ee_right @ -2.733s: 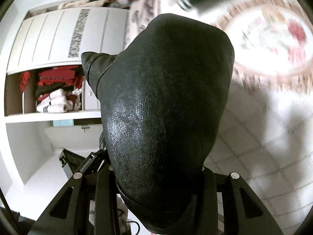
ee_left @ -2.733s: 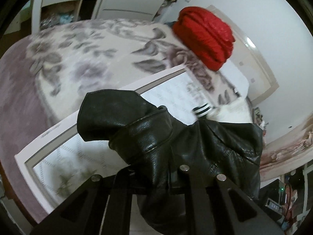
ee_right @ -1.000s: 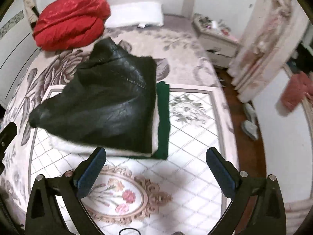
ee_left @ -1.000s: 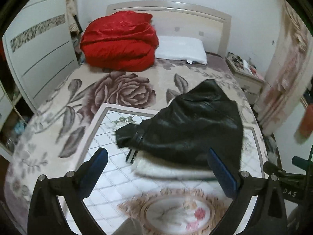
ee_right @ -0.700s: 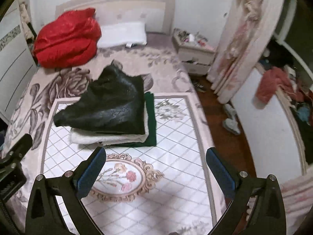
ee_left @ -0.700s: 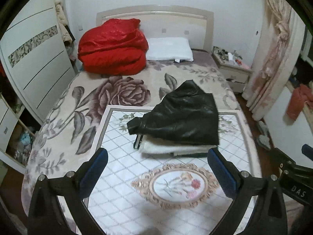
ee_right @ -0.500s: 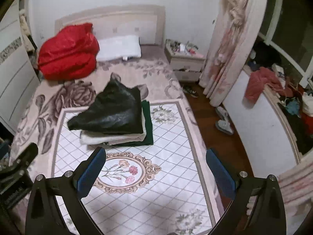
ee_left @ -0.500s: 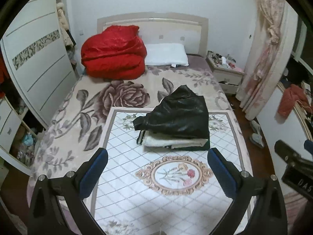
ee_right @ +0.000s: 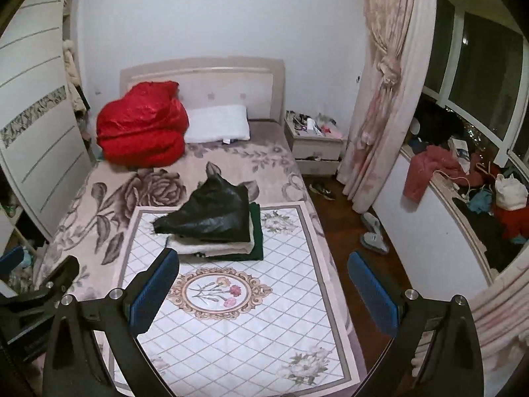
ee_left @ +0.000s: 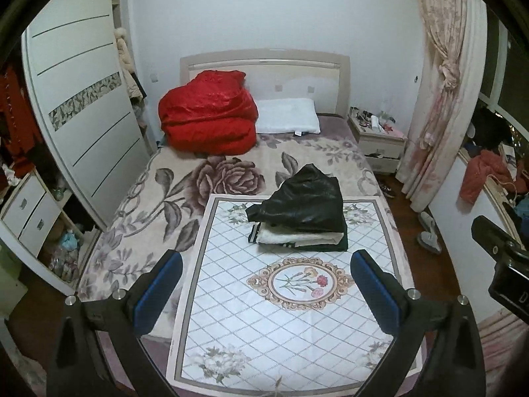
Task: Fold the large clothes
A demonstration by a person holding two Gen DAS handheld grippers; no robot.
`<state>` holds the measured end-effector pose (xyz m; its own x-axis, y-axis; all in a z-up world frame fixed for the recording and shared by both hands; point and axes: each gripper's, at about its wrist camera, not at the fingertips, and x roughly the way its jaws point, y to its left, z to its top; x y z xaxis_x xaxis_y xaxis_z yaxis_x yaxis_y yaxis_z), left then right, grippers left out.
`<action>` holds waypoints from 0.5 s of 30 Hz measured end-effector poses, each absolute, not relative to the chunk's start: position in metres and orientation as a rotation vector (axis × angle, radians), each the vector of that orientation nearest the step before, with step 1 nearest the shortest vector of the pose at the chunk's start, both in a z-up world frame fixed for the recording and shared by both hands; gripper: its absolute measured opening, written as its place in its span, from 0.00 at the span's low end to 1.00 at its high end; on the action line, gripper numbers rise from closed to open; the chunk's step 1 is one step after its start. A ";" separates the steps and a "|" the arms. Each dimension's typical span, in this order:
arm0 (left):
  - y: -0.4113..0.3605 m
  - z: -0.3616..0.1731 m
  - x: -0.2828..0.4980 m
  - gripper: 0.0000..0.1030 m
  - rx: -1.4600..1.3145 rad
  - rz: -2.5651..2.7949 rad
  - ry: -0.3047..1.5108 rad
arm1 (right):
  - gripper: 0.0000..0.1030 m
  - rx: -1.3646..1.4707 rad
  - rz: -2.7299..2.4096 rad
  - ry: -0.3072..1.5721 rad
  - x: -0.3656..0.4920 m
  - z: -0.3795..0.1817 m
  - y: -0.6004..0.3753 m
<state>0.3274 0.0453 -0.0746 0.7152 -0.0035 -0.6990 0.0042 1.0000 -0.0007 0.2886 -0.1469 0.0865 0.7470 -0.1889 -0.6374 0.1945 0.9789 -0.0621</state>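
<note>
From where I sit, my left wrist camera looks out from above the foot of the bed (ee_left: pixel 139 198), facing the headboard (ee_left: pixel 264 66) and tilted down, well back from everything. Its own left gripper (ee_left: pixel 266 289) frames the bottom edge, and the wardrobe (ee_left: pixel 82 99) fills its left side. My right wrist camera sits just beside it, further to the right, facing the same way from a similar height, with the right gripper (ee_right: pixel 263 289) at the bottom and the window (ee_right: pixel 479 66) at its right. Both views share the patterned mat (ee_left: pixel 291 297) (ee_right: pixel 231 297), the clothes pile (ee_left: pixel 297 218) (ee_right: pixel 215 225), red quilt (ee_left: pixel 208 112) (ee_right: pixel 142 125), pillow (ee_left: pixel 287 115) (ee_right: pixel 218 122), nightstand (ee_left: pixel 380 139) (ee_right: pixel 314 145) and curtain (ee_left: pixel 436 99) (ee_right: pixel 380 99).
</note>
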 end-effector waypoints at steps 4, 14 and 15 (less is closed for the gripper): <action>0.043 -0.064 0.313 1.00 0.002 0.003 0.771 | 1.00 0.014 -0.194 0.676 0.261 0.108 -0.148; 0.036 -0.044 0.297 1.00 0.014 0.041 0.819 | 1.00 0.018 -0.137 0.709 0.247 0.134 -0.155; 0.036 -0.042 0.297 1.00 0.012 0.043 0.822 | 1.00 0.023 -0.127 0.708 0.246 0.137 -0.156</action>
